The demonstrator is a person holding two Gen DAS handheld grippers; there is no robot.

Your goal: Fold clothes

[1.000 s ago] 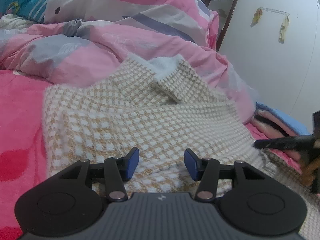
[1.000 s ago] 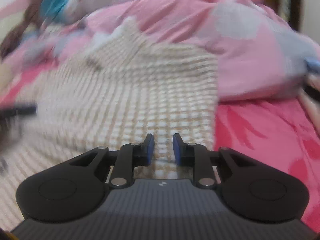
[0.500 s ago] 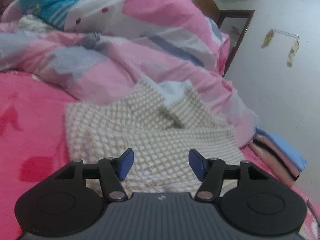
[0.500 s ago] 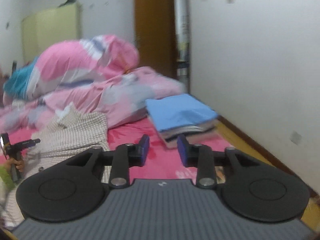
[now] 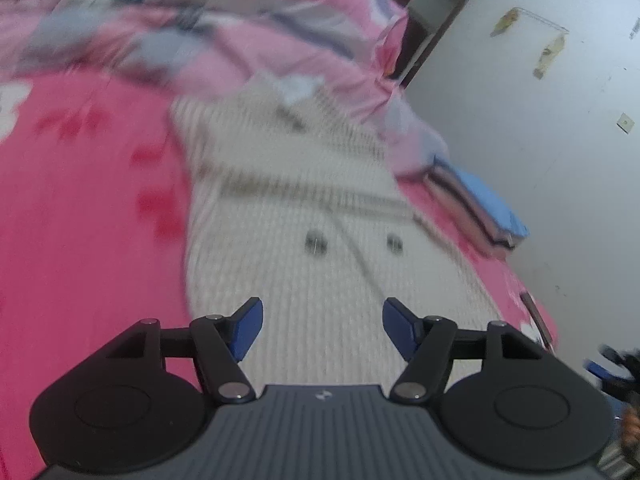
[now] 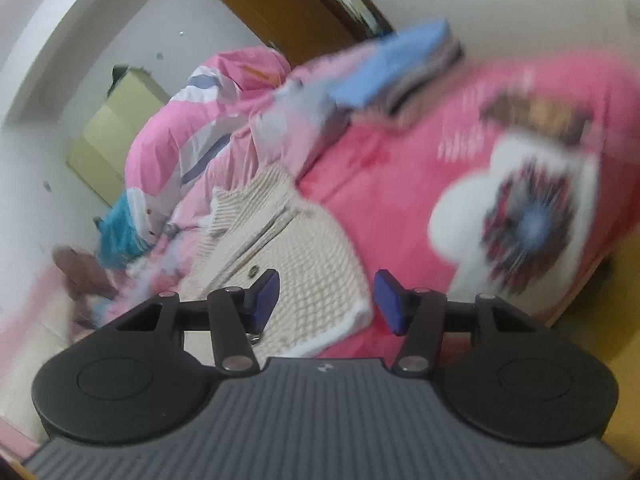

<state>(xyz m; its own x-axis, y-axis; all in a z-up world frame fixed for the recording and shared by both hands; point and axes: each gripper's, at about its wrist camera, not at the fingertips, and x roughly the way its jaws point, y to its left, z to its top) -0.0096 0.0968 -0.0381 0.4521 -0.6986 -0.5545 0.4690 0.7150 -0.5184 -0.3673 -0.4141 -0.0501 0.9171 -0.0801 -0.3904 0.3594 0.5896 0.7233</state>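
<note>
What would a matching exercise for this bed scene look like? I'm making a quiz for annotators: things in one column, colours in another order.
Things:
1. knitted cardigan
2. bedsheet
3. top garment of the folded stack
4. gripper pads

Colours:
a. bright pink with red print
b. dark blue
c. cream-and-beige check
d. light blue

Pairs: 1-c, 2-a, 3-d, 4-b
</note>
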